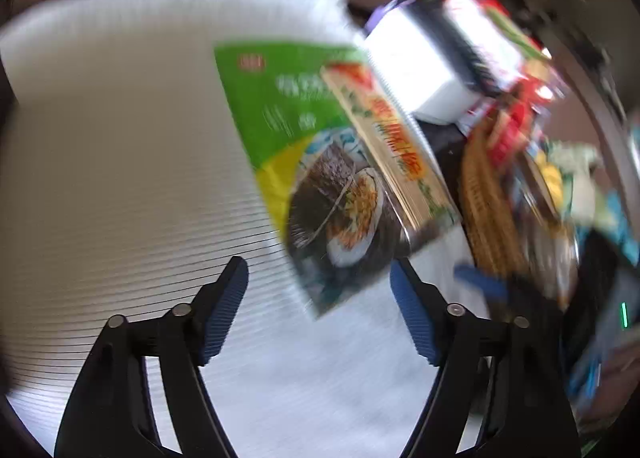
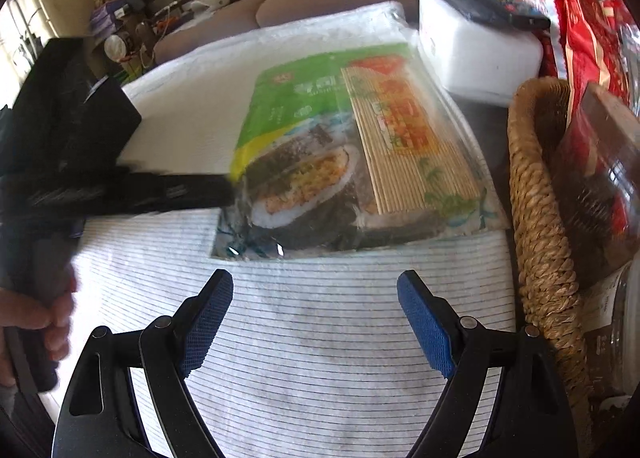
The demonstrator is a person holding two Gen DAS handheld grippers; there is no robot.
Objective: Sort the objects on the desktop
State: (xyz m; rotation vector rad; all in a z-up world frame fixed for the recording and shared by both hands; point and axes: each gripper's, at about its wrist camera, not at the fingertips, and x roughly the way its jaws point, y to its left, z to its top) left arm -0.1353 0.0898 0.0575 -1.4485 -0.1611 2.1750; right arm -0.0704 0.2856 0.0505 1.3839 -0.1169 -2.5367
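The green seaweed packet, with a bamboo rolling mat sealed against its front, lies flat on the striped cloth covering the bench, close to the right edge where a woven basket stands. Both tools are open with nothing between the pads: the right tool hovers over bare cloth just short of the packet's near edge, and the left tool has its jaws wide apart with the packet's near corner just ahead of them.

In my judgement, the step in hand is picking up the packet. It is thin and slippery, so a pinch on one corner or edge, followed by a gentle peel off the cloth, should serve better than a push down from above; the basket rim leaves little room on that side.

The right wrist view shows the left tool reaching the packet's left edge, and a hand on its handle; whether it touches is blurred. The left wrist view, smeared, shows the white box and the clutter beyond the basket.
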